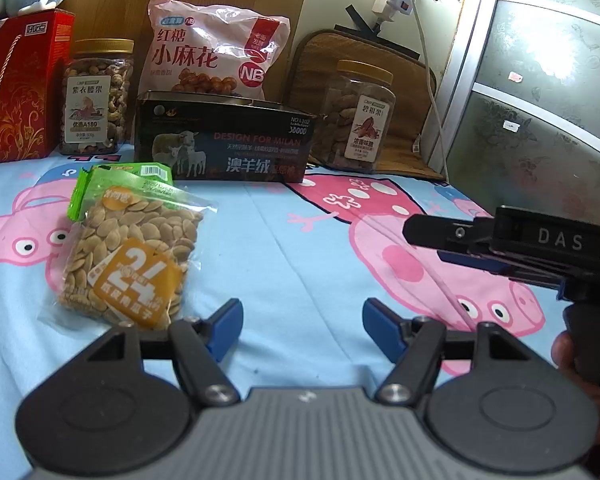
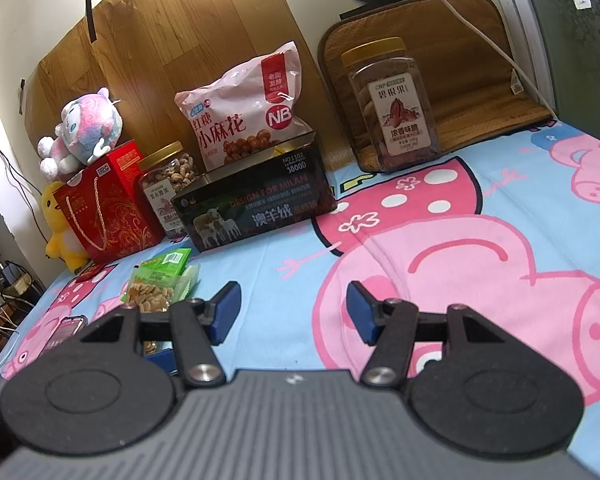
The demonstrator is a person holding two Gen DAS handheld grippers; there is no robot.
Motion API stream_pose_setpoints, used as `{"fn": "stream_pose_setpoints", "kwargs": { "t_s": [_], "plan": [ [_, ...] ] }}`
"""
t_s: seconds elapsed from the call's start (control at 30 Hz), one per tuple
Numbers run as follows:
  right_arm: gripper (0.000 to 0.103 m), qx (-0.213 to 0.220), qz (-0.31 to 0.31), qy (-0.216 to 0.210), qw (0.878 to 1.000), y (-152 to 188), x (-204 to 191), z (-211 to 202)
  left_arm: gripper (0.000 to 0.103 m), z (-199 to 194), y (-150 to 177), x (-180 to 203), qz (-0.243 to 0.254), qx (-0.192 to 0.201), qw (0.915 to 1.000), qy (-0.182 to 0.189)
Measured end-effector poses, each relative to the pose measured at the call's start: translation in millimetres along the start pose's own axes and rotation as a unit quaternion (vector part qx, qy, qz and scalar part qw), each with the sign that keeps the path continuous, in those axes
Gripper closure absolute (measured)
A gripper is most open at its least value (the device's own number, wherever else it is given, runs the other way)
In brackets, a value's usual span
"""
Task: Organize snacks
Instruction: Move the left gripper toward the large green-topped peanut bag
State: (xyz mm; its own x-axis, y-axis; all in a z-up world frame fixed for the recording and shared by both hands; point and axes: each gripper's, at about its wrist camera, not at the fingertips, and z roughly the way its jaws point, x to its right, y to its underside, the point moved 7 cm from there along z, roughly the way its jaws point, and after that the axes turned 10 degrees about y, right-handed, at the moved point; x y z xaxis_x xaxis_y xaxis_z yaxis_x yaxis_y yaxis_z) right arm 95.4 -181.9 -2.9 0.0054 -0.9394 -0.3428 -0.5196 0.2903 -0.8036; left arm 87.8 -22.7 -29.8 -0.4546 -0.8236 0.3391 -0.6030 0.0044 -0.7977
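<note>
Along the back edge of the bed (image 1: 292, 248), with its soft cartoon-pig sheet: a glossy red gift box (image 1: 18, 88) with a rope handle, then a clear plastic cashew jar (image 1: 96, 98) with a gold lid, a crinkly pink snack bag (image 1: 216, 52) propped behind a rectangular black box (image 1: 224, 140), and a squarish pecan jar (image 1: 360, 116) toward the back right corner. A flat see-through seed pack (image 1: 124, 248) lies nearer the left edge. The left gripper (image 1: 302, 330) is spread over bare sheet, gripping nothing; the right gripper (image 2: 292, 312) likewise.
</note>
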Motion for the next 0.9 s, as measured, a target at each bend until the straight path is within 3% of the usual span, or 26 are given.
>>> {"fn": "stream_pose_setpoints", "kwargs": {
  "t_s": [0.57,0.9],
  "plan": [
    [0.042,0.002,-0.001,-0.001,1.000,3,-2,1,0.035,-1,0,2,0.002,0.002,1.0000,0.004],
    [0.042,0.000,-0.001,-0.004,1.000,2,-4,1,0.035,-15,-3,0,-0.001,0.029,0.9994,0.019]
  ]
}}
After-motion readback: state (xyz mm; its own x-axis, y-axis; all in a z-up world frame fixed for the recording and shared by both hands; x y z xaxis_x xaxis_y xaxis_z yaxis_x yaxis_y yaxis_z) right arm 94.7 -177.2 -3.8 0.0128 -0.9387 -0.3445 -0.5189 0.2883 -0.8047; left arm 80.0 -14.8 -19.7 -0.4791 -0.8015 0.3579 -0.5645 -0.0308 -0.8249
